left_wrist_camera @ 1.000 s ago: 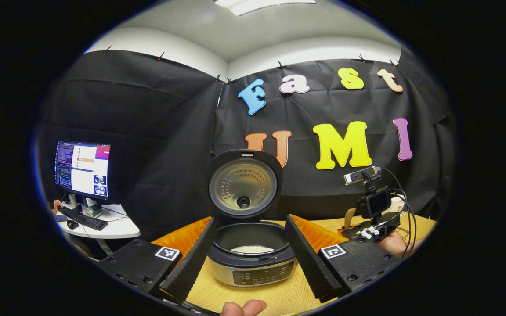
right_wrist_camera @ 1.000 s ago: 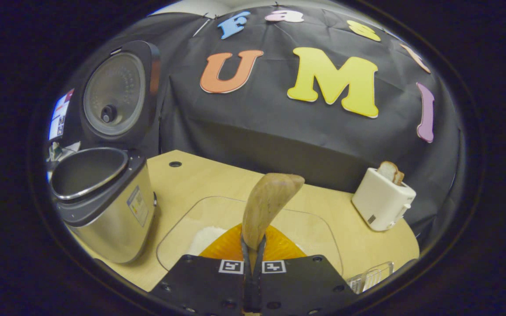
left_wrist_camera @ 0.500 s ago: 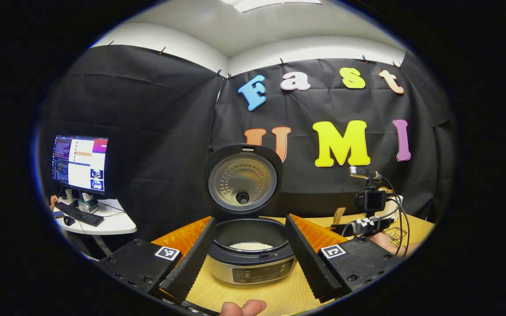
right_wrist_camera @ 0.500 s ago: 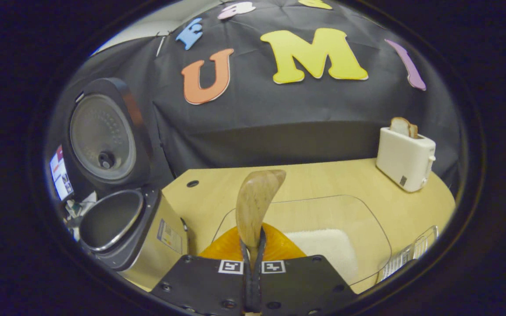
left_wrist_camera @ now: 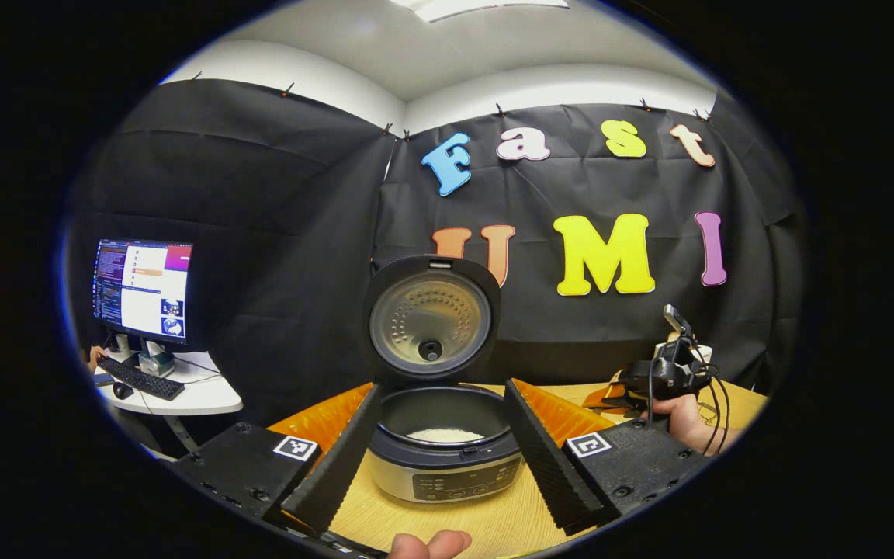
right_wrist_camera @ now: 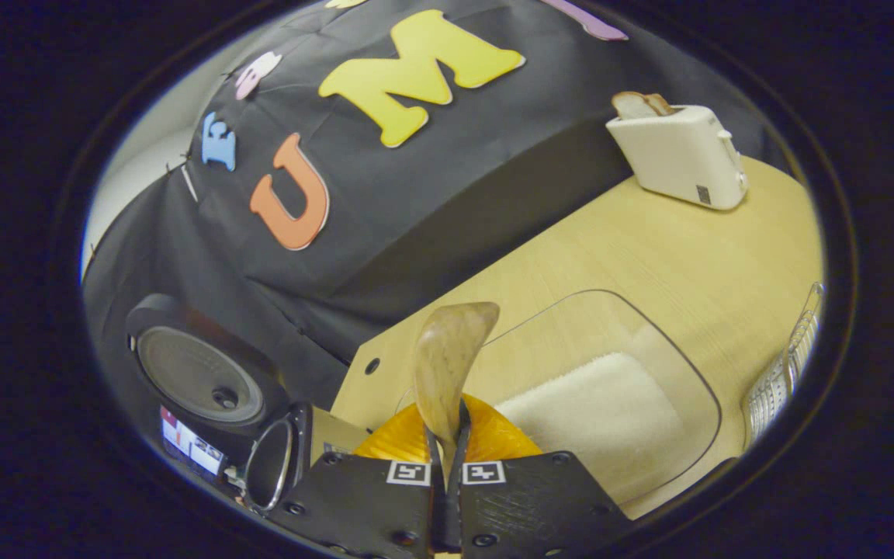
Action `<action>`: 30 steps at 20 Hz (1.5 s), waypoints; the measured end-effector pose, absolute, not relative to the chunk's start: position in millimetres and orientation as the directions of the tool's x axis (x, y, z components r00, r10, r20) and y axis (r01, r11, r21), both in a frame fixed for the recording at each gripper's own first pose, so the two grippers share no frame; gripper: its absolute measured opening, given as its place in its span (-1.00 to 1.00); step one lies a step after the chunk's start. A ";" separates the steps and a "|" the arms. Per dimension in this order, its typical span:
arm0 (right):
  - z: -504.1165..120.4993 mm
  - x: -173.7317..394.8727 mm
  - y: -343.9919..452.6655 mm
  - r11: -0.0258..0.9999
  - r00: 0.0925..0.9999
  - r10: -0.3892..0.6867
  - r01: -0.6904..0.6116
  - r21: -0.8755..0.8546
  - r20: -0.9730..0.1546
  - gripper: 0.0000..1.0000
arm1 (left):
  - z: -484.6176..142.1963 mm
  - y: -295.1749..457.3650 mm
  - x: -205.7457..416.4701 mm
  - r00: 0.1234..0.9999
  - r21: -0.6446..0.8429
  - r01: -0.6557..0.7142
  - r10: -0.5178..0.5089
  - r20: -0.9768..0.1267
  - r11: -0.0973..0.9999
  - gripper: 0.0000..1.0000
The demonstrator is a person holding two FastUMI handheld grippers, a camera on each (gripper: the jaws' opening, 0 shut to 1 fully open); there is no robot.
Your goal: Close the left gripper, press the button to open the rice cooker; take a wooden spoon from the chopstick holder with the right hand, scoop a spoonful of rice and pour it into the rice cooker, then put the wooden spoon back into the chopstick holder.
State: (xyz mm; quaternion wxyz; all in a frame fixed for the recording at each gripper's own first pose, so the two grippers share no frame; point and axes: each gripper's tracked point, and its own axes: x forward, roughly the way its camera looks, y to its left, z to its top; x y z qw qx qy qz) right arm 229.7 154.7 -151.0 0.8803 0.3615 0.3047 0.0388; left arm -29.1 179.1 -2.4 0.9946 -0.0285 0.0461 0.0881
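Left gripper view: low over the table [left_wrist_camera: 493,528], level, facing the cooker [left_wrist_camera: 447,458] head-on — close, framed between spread fingers [left_wrist_camera: 334,466].
Right gripper view: rolled hard, so the table [right_wrist_camera: 649,256] slopes; looking past the spoon [right_wrist_camera: 447,365] at a clear tray [right_wrist_camera: 610,404], near, and a toaster [right_wrist_camera: 680,155], far.
Shared: cooker [right_wrist_camera: 261,435] with lid up, back wall — the right gripper [left_wrist_camera: 668,376] seen far right in the left gripper view.

Brushed silver metal rice cooker [left_wrist_camera: 447,475] with a glossy dimpled steel inner lid [left_wrist_camera: 429,322], centre frame. Smooth, pale-grained wooden spoon [right_wrist_camera: 445,365] at lower centre. Clear, glossy plastic tray [right_wrist_camera: 672,357] on the matt light-wood table [right_wrist_camera: 680,248]; smooth cream plastic toaster [right_wrist_camera: 680,159] upper right.
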 end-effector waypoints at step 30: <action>1.3 235.3 176.9 0.432 0.884 0.417 0.012 0.902 -0.211 -1.00 | -15.0 222.6 -46.4 0.964 0.045 -0.223 0.227 -0.138 0.974 1.00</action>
